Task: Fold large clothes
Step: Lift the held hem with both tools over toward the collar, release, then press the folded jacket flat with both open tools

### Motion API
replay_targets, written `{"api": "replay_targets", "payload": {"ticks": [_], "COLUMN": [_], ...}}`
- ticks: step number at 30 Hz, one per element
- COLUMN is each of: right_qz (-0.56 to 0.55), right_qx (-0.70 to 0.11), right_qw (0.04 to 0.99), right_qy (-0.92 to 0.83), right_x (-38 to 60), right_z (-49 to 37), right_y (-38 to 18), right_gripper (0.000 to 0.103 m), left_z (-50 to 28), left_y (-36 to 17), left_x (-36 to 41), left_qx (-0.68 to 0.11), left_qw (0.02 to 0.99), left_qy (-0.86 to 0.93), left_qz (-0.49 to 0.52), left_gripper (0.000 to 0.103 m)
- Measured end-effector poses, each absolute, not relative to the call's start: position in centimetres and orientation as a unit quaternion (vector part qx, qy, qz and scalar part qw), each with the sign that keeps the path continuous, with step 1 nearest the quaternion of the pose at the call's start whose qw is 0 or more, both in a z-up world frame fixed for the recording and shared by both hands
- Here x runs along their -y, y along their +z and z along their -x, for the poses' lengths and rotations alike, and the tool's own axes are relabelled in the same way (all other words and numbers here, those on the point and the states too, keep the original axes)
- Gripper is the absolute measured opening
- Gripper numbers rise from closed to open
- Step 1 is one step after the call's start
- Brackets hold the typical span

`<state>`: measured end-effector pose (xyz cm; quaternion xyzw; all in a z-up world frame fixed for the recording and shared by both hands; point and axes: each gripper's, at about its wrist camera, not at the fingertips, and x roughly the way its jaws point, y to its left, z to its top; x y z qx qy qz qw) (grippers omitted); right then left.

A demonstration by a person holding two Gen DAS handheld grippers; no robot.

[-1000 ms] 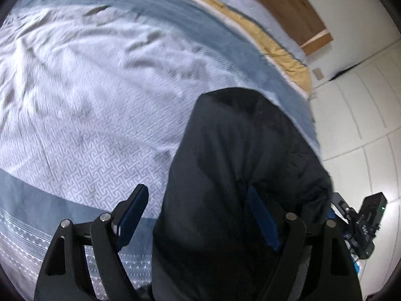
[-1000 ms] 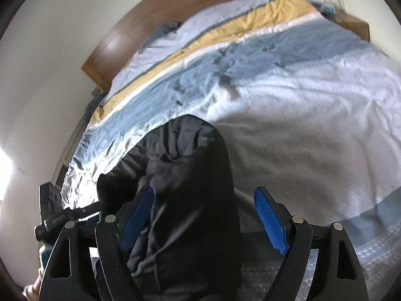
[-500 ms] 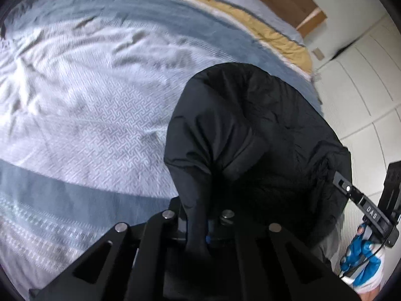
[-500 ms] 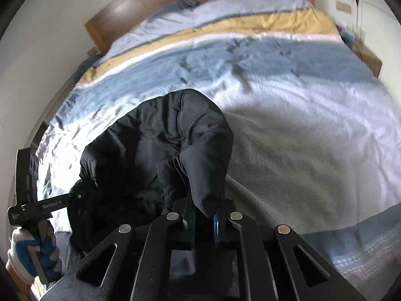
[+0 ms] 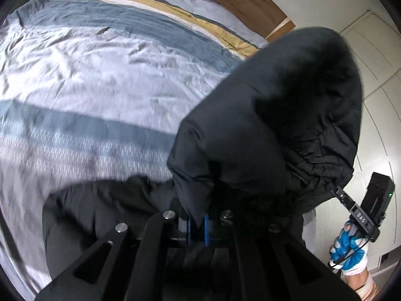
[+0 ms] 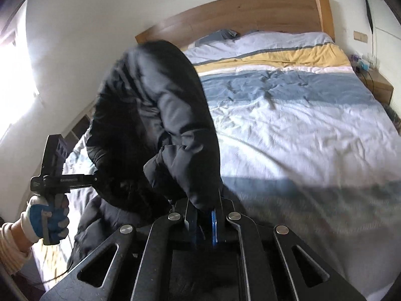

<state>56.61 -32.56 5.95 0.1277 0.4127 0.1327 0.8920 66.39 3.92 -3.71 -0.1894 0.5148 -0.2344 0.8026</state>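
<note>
Between both pairs of blue pads, black cloth is now pinched tight.

Both the left gripper (image 5: 197,228) and the right gripper (image 6: 204,225) stood wide around the black jacket (image 5: 270,115) a second ago; their jaws have since clamped shut on its folds. Since then the garment has risen off the striped bedspread (image 6: 288,125), bulging between the grippers, its lower part trailing on the bed. Grasping looks done; spreading it flat probably comes next.

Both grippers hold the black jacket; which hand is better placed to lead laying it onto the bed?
Probably right: right gripper faces open bedspread; left gripper sits nearer the bed's edge. Both clamp the black jacket.
</note>
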Motion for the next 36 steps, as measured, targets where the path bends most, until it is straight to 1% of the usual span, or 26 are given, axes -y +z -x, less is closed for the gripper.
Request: {"api": "replay_targets", "payload": {"ticks": [4, 8, 10, 11, 14, 16, 17, 18, 19, 22, 24, 26, 27, 28, 32, 36], "right_qz": [-0.141, -0.160, -0.153, -0.155, -0.159, -0.156, -0.155, -0.154, -0.152, -0.147, -0.141, -0.134, -0.131, -0.128, -0.113, -0.088], "right_qx": [-0.429, -0.459, -0.475, -0.479, -0.485, -0.490, -0.492, -0.494, -0.495, -0.494, -0.487, -0.477, -0.473, -0.467, -0.455, -0.452], "right_qw": [0.882, 0.864, 0.858, 0.855, 0.851, 0.850, 0.849, 0.849, 0.848, 0.851, 0.856, 0.862, 0.864, 0.867, 0.873, 0.873], "right_qy": [0.137, 0.132, 0.125, 0.124, 0.120, 0.114, 0.113, 0.111, 0.109, 0.102, 0.101, 0.106, 0.109, 0.113, 0.135, 0.159], "right_x": [33.0, 33.9, 33.8, 33.8, 33.9, 34.1, 34.2, 34.5, 34.7, 35.5, 35.8, 35.8, 35.7, 35.4, 33.8, 31.2], "right_z": [-52.9, -50.7, -49.5, -49.1, -47.4, -46.5, -46.2, -45.7, -45.2, -43.8, -43.4, -43.6, -43.9, -44.5, -46.9, -49.6], "right_y": [4.3, 1.5, 0.2, -0.2, -0.6, -0.4, -0.3, -0.1, 0.2, 1.6, 3.1, 4.5, 5.0, 5.7, 6.8, 6.4], "right_gripper": [0.008, 0.009, 0.010, 0.013, 0.017, 0.022, 0.025, 0.029, 0.031, 0.035, 0.040, 0.043, 0.046, 0.047, 0.049, 0.049], "left_z": [-61.9, -59.2, -58.2, -57.8, -56.9, -55.9, -55.4, -54.7, -53.9, -52.4, -51.7, -51.7, -52.0, -52.2, -53.9, -55.1], "left_y": [-4.3, -5.7, -5.9, -5.7, -5.1, -4.5, -4.2, -3.7, -3.3, -1.6, -0.1, 1.2, 1.7, 2.2, 2.9, 2.1], "left_x": [-5.1, -5.3, -5.2, -5.2, -5.4, -5.8, -6.1, -6.7, -7.2, -9.0, -9.7, -9.5, -9.2, -8.8, -5.6, -2.1], "left_qx": [-0.523, -0.541, -0.545, -0.544, -0.546, -0.552, -0.553, -0.552, -0.551, -0.546, -0.539, -0.530, -0.527, -0.523, -0.512, -0.509], "left_qw": [0.800, 0.797, 0.798, 0.800, 0.803, 0.801, 0.802, 0.803, 0.804, 0.809, 0.814, 0.820, 0.821, 0.824, 0.828, 0.826], "left_qy": [-0.239, -0.230, -0.223, -0.222, -0.214, -0.209, -0.206, -0.202, -0.198, -0.184, -0.180, -0.181, -0.183, -0.184, -0.201, -0.220], "left_qz": [0.169, 0.140, 0.126, 0.120, 0.103, 0.095, 0.094, 0.096, 0.099, 0.112, 0.118, 0.121, 0.120, 0.117, 0.109, 0.101], "left_gripper": [0.006, 0.007, 0.010, 0.010, 0.019, 0.029, 0.032, 0.037, 0.039, 0.040, 0.041, 0.047, 0.055, 0.057, 0.057, 0.057]}}
